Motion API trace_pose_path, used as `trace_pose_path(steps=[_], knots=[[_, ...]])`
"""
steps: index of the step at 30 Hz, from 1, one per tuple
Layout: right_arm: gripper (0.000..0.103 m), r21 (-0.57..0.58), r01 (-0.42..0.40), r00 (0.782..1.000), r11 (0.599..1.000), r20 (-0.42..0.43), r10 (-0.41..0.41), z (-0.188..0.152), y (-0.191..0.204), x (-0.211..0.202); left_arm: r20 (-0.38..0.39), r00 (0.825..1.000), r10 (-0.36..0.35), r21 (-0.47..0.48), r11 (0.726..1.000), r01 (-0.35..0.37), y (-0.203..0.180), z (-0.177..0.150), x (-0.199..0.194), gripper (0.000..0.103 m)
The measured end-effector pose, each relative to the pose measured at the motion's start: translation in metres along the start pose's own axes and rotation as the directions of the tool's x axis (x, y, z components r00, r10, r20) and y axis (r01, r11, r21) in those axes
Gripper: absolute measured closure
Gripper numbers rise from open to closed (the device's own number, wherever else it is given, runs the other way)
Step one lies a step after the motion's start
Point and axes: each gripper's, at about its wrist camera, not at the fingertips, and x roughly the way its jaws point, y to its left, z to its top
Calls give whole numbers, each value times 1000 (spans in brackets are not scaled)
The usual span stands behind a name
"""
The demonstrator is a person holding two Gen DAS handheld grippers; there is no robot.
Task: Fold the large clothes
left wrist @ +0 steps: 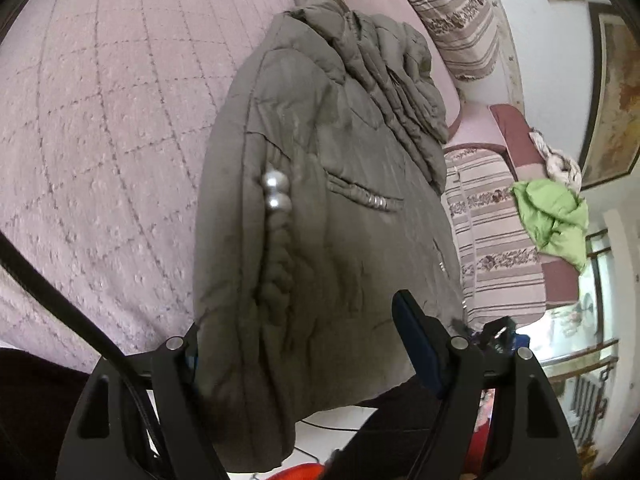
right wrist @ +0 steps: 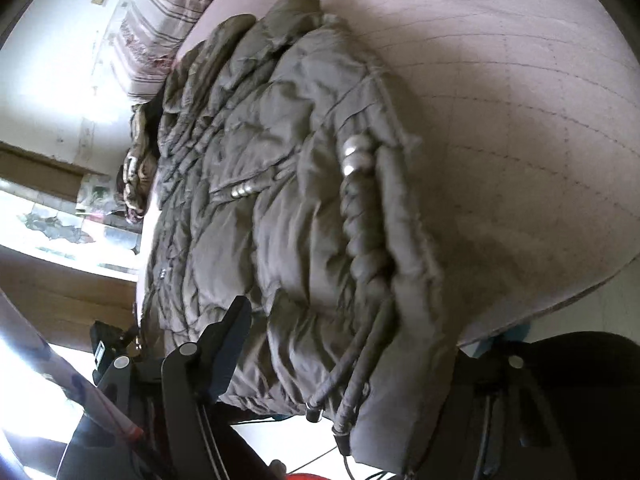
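1. Left wrist view: olive-grey padded jacket (left wrist: 320,208) fills the centre of the frame, lying on a pink quilted bedspread (left wrist: 100,120) that covers the left half.
2. Jacket's bottom hem hangs over the bed edge at lower centre, between the fingers of the left gripper (left wrist: 296,344). Fingers are spread wide, one on each side of the hem; no pinch is visible, so the gripper reads as released.
3. Two silver beads (left wrist: 276,190) sit on a braided cord at the jacket's left-centre. A collar or hood is bunched at upper centre.
4. Striped pillows (left wrist: 452,20) occupy the upper right; a green garment (left wrist: 552,216) lies at the right edge.
5. Right wrist view: same jacket (right wrist: 280,208) at centre, with the bedspread (right wrist: 520,100) across the upper right.
6. Right gripper (right wrist: 340,360): left finger (right wrist: 224,344) is visible beside the hem at lower left; the other finger is hidden by fabric draped over the lower right. Grip state probably spread, but I cannot tell for certain.
7. Two cord ends (right wrist: 332,408) dangle at lower centre.
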Motion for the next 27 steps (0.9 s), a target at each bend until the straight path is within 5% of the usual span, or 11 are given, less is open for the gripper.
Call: trace_pose_path(steps=[6,16,18,20,22,27], knots=[[43,6,-141,990,990,30,141,-4,5,5,0,1000,24,11,1000,-24,-7,0,4,29],[48,-40,-47,999,998,-10,47,-12,29,45,43,989,142,-6,990,-142,-24,-4,17,24],[60,-30,-33,999,999,0,33,-12,29,44,48,973,227,-8,974,-227,-30,-5,18,42],[70,-31,-20,1000,999,12,21,-13,30,39,45,934,354,24,934,-355,-42,-6,20,64],[76,-36,-20,999,999,30,22,-13,33,31,67,921,384,63,919,-388,-55,-6,15,81],[84,-75,-59,993,995,94,66,-8,54,3,117,936,332,52,939,-340,-77,2,-16,88]])
